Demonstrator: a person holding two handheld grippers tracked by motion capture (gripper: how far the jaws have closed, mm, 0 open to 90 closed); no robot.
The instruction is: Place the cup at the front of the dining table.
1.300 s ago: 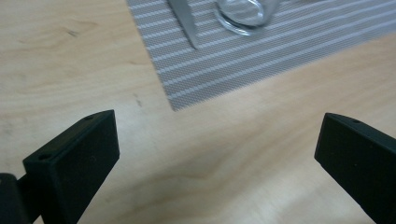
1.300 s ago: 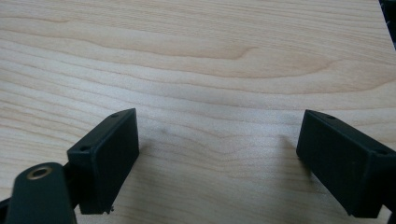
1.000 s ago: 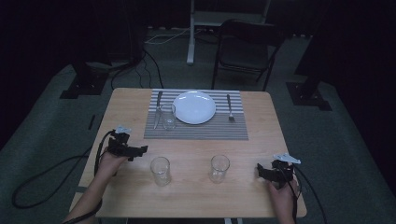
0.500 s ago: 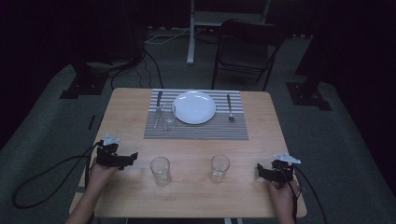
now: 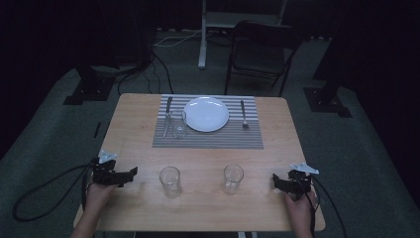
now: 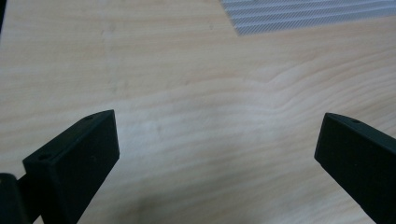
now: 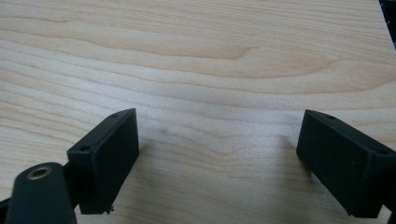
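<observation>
Two glasses left to be placed
One glass (image 5: 178, 123) is set on the placemat (image 5: 208, 140); both near glasses (image 5: 170, 181) stand untouched, left gripper (image 5: 130, 173) and right gripper (image 5: 275, 181) spread wide, empty.

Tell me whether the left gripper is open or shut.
Open. In the left gripper view the left gripper has its two black fingers spread wide, with only bare wooden table between them.

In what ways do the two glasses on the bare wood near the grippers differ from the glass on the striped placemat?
The two near glasses stand on bare table wood, between the left gripper and right gripper; the far glass stands on the placemat, beside the plate. The near pair stand alone; the far one has cutlery close by. All three are clear, upright and look empty.
</observation>
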